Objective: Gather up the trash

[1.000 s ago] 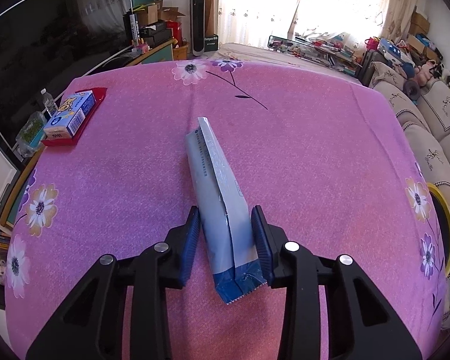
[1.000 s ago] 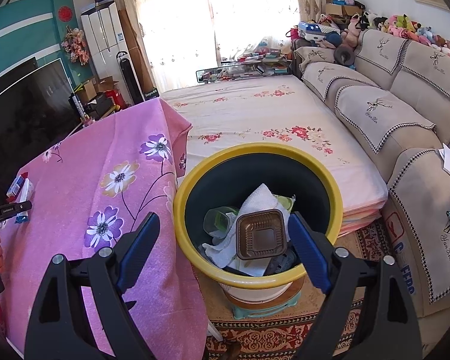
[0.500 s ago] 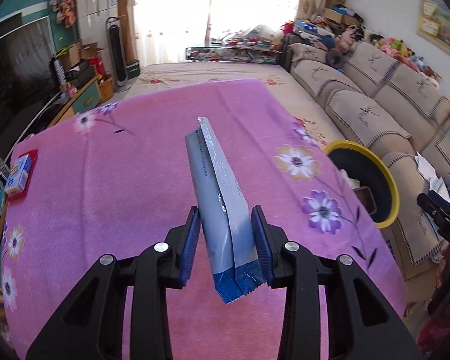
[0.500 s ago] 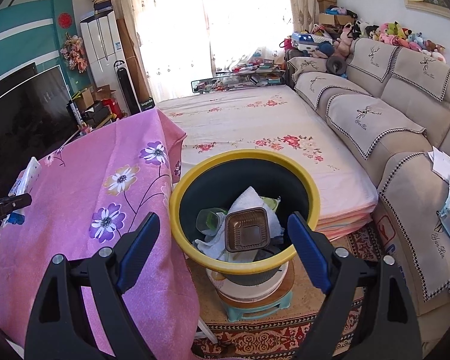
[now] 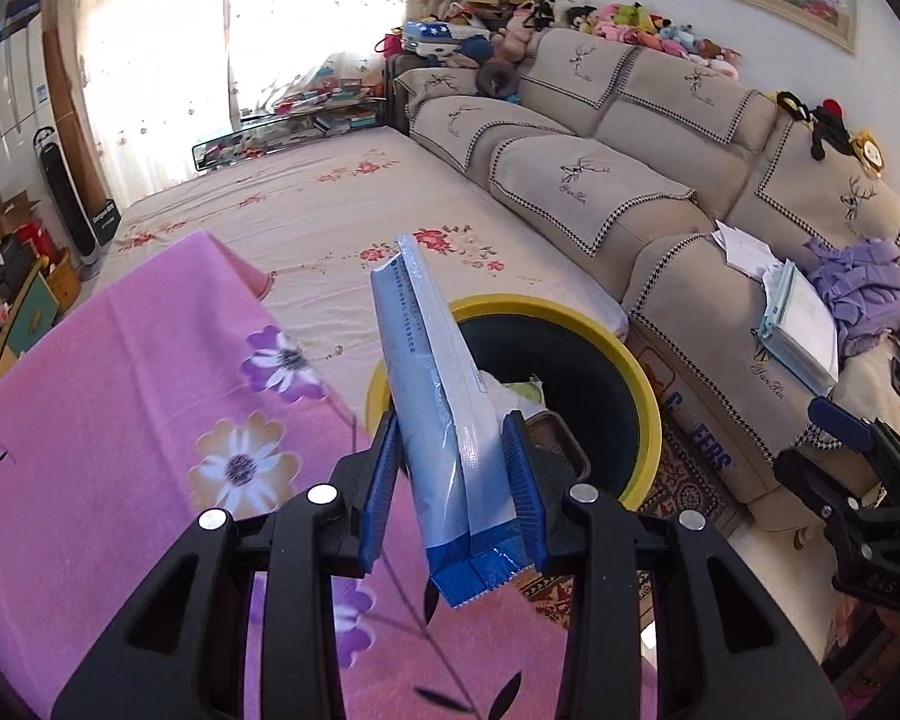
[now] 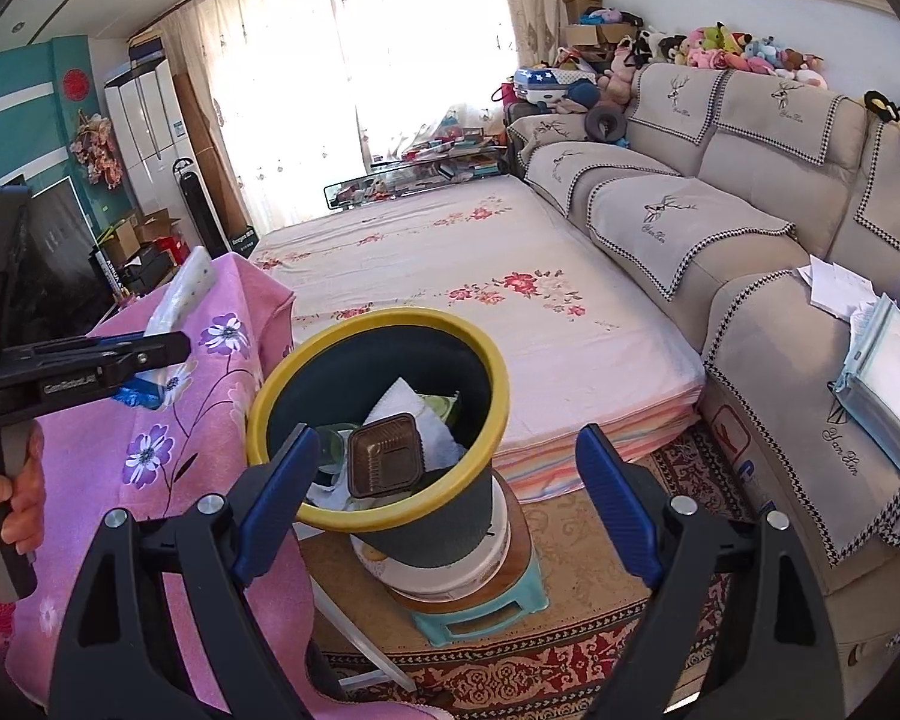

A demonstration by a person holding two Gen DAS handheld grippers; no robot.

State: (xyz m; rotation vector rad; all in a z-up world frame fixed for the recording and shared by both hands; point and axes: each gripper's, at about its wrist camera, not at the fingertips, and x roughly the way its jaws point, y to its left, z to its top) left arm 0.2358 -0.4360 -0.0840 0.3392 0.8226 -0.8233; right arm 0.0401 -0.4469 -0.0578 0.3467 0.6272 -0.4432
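My left tool grips a silver-and-blue foil wrapper beside the yellow-rimmed dark bin; my right tool hangs open.

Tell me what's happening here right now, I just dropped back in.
A person is clearing trash with two handheld tools. The left tool is shut on a blue-and-white snack wrapper, held over the edge of the pink floral tablecloth and pointed toward the yellow-rimmed bin beside the table. The wrapper has not been dropped in yet. The right tool is open and empty, hovering near the bin, which already holds a brown plastic tray and white paper.
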